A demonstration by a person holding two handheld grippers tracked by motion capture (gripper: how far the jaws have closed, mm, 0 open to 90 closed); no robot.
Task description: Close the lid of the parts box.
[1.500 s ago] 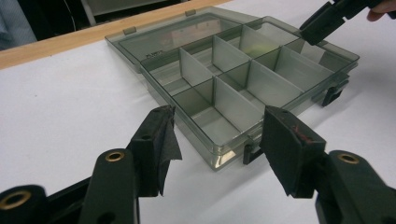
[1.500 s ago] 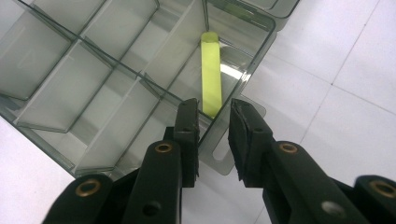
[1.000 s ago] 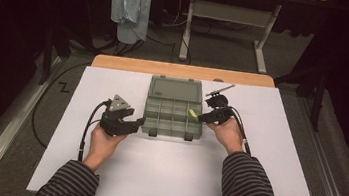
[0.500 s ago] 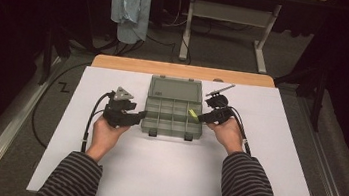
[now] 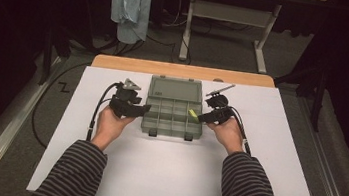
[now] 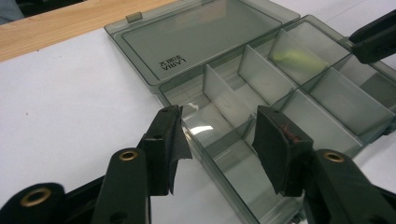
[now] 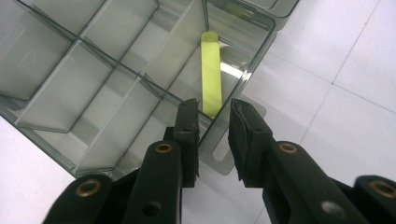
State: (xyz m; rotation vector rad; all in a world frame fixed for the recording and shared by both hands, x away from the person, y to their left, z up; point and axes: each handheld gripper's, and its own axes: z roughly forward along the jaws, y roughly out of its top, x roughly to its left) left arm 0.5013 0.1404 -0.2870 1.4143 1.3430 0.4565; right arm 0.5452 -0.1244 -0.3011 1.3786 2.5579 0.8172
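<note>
1. The left gripper [image 5: 142,108] stands at the left side of the clear compartment box [image 5: 172,120], with its jaws straddling the box's left wall in the left gripper view. They have just been closing, yet the pads [image 6: 275,149] are apart from the plastic, so nothing is grasped; I judge it is coming in to steady the box.
2. The right gripper [image 5: 199,116] is at the box's right side. In the right gripper view its jaws are part-way closed with a gap between them, set either side of the wall near a front latch tab [image 7: 227,156]. Whether they pinch it I cannot tell.
3. The white table top [image 5: 172,178] carries everything; the box lies near its far edge, midway between the left and right edges.
4. The box's lid [image 5: 175,88] is thrown back flat towards the wooden strip [image 5: 181,70] at the far edge, leaving all compartments open from above.
5. A yellow-green stick [image 7: 211,72] lies in the box's rightmost compartment, leaning along its wall, just ahead of the right jaws.
6. Beyond the table a blue cloth [image 5: 133,2] hangs and a desk frame [image 5: 228,14] stands, both well apart. Only the dividers [image 6: 224,100] crowd the stick.
</note>
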